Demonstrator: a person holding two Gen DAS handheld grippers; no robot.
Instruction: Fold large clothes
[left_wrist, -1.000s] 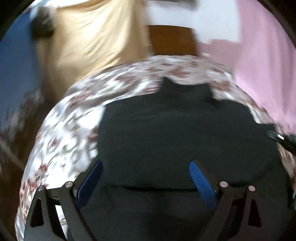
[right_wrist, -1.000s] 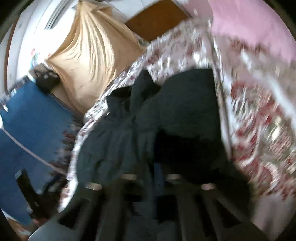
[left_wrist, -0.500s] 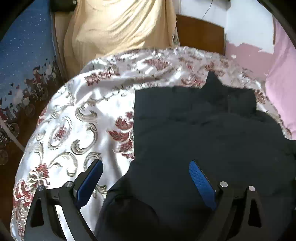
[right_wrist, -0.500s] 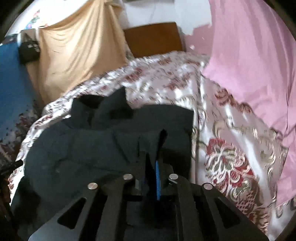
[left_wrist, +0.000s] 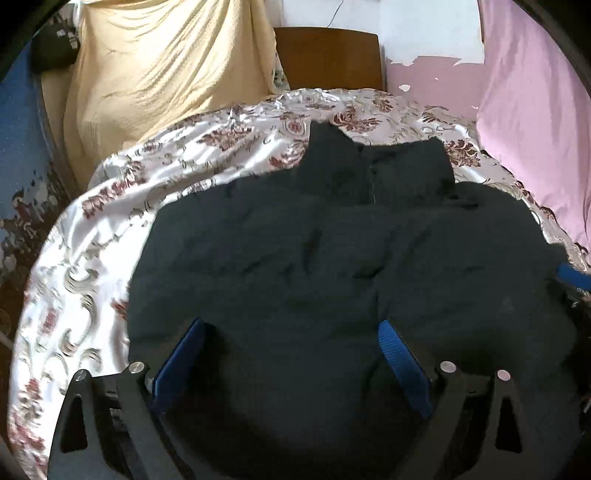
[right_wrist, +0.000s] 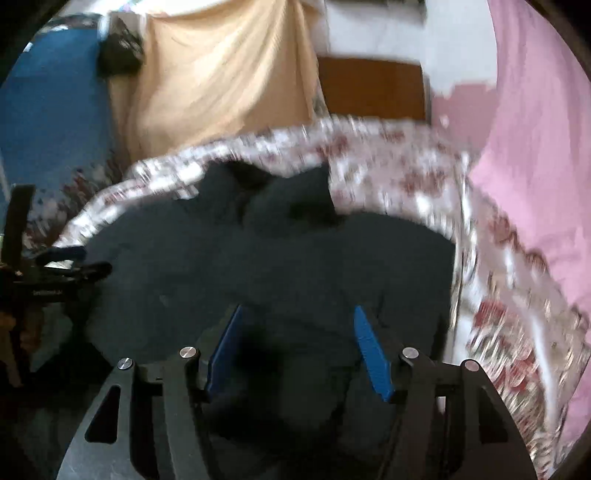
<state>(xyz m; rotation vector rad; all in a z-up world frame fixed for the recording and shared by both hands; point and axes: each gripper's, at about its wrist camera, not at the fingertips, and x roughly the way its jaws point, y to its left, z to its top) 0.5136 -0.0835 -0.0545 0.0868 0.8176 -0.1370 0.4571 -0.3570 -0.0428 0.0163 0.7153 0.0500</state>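
A large dark navy garment (left_wrist: 332, 266) with a collar at its far end lies spread on a floral satin bedspread (left_wrist: 92, 266). It also fills the middle of the right wrist view (right_wrist: 277, 266). My left gripper (left_wrist: 291, 354) is open and empty, its blue pads wide apart over the garment's near part. My right gripper (right_wrist: 297, 347) is open and empty over the garment's near right part. The right gripper's blue tip shows at the right edge of the left wrist view (left_wrist: 574, 277). The left gripper shows at the left edge of the right wrist view (right_wrist: 70, 262).
A beige draped cloth (left_wrist: 166, 74) hangs at the back left. A brown wooden headboard (left_wrist: 328, 59) stands behind the bed. A pink curtain (left_wrist: 535, 110) hangs on the right. A blue patterned cloth (right_wrist: 48, 110) is at the left. The bedspread continues right of the garment (right_wrist: 498, 295).
My right gripper was shut on a fold of the garment half a second ago; it has opened and let it go. The left gripper swung right, back over the garment.
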